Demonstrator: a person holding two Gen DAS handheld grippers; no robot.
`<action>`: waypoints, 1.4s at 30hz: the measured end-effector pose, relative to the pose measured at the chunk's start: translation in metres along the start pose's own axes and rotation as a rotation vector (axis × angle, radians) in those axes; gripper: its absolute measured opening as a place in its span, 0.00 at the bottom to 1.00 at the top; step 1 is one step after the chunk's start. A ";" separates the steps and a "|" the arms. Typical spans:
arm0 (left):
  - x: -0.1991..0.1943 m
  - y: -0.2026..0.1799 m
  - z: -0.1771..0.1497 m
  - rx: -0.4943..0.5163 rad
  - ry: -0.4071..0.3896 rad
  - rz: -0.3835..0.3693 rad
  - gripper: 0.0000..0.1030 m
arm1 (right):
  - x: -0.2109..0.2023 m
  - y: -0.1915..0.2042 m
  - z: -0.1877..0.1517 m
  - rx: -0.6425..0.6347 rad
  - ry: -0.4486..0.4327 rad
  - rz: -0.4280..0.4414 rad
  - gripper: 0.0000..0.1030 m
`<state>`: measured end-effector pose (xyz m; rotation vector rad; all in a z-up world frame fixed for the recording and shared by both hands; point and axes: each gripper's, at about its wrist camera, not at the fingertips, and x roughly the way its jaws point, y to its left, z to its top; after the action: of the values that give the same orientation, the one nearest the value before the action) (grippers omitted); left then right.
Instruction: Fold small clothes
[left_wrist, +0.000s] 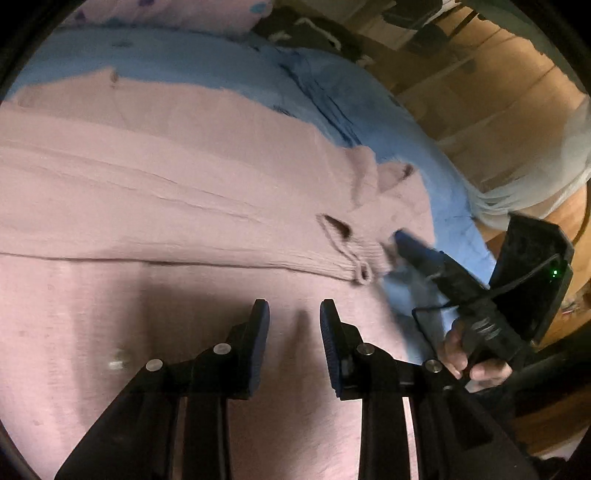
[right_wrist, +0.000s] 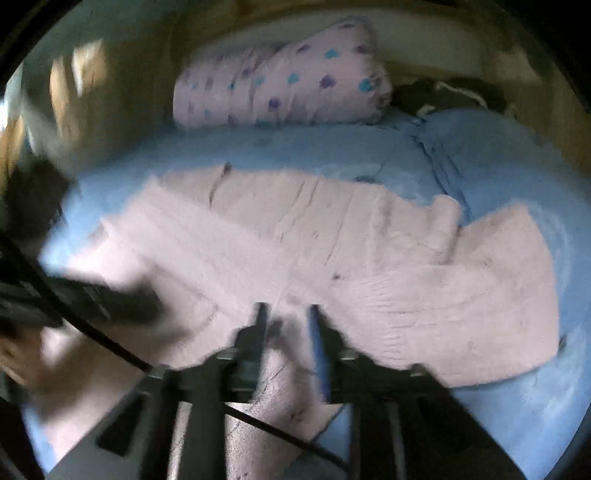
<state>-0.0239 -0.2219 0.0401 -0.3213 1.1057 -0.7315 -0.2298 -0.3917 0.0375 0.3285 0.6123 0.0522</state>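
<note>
A pink knit garment (left_wrist: 184, 192) lies spread across the light blue bed sheet (left_wrist: 221, 55), with a fold line running across it. My left gripper (left_wrist: 294, 308) hovers over its near part. The jaws stand slightly apart and I see only flat cloth beneath the gap. A hand (left_wrist: 476, 363) holds my right gripper (left_wrist: 400, 238) with its blue tips at the garment's right edge. In the right wrist view the garment (right_wrist: 406, 266) is blurred. The right gripper (right_wrist: 287, 312) shows a gap over the pink cloth, and a flap trails back under it. The left gripper (right_wrist: 144, 301) is a dark blur at left.
A lilac pillow with blue and purple dots (right_wrist: 288, 81) lies at the head of the bed, a dark bundle (right_wrist: 450, 96) beside it. The bed sheet (right_wrist: 498, 155) is wrinkled at the far right. Brown boards (left_wrist: 480, 92) and a pale cloth (left_wrist: 535, 184) stand past the bed's edge.
</note>
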 end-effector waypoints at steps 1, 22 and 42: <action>0.007 -0.007 0.001 0.001 0.007 -0.047 0.15 | -0.016 -0.019 -0.003 0.076 -0.087 0.034 0.41; 0.086 -0.043 0.025 -0.221 -0.145 0.062 0.04 | -0.046 -0.140 -0.038 0.592 -0.315 -0.302 0.48; -0.002 -0.093 0.067 0.044 -0.132 -0.095 0.00 | -0.045 -0.150 -0.048 0.649 -0.279 -0.318 0.47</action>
<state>0.0012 -0.2959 0.1240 -0.3818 0.9535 -0.8066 -0.3015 -0.5265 -0.0224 0.8454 0.3831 -0.5006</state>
